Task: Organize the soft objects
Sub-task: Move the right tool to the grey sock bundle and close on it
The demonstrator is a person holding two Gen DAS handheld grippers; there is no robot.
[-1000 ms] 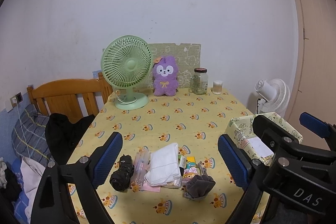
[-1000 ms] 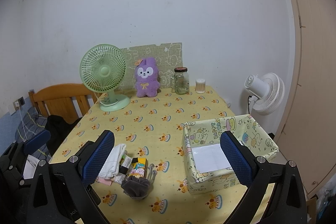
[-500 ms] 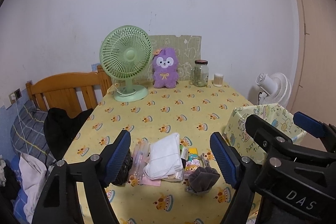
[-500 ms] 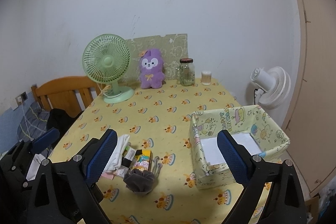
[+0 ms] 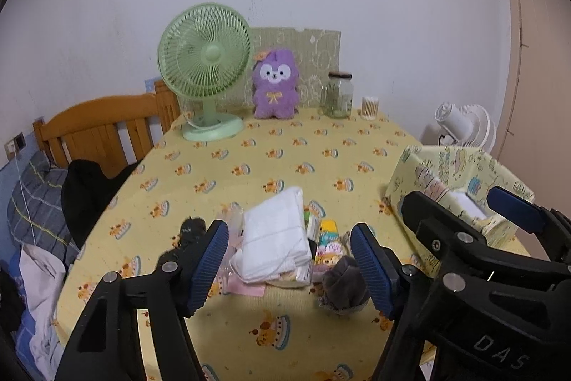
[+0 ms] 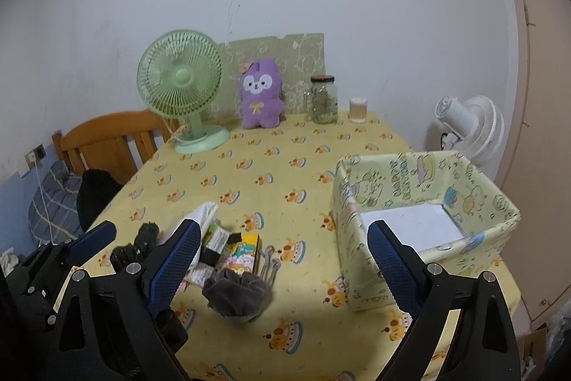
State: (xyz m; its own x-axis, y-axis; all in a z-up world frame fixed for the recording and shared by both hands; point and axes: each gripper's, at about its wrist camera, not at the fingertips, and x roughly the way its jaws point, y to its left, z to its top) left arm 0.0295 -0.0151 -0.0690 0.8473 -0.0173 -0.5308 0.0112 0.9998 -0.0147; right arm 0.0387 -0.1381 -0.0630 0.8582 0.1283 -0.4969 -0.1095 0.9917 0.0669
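A pile of soft things lies near the table's front edge: a folded white cloth, a grey sock ball, a black fuzzy item and colourful packets. A yellow patterned fabric box with a white bottom stands to the right. My left gripper is open, above the pile with the white cloth between its fingers' line of sight. My right gripper is open, above the gap between the sock ball and the box.
At the back of the yellow tablecloth stand a green desk fan, a purple plush, a glass jar and a small cup. A wooden chair with dark clothing is left; a white fan is right.
Both grippers have moved forward and lower toward the pile. My left gripper's jaws have narrowed somewhat but stay open. The objects on the table have not moved.
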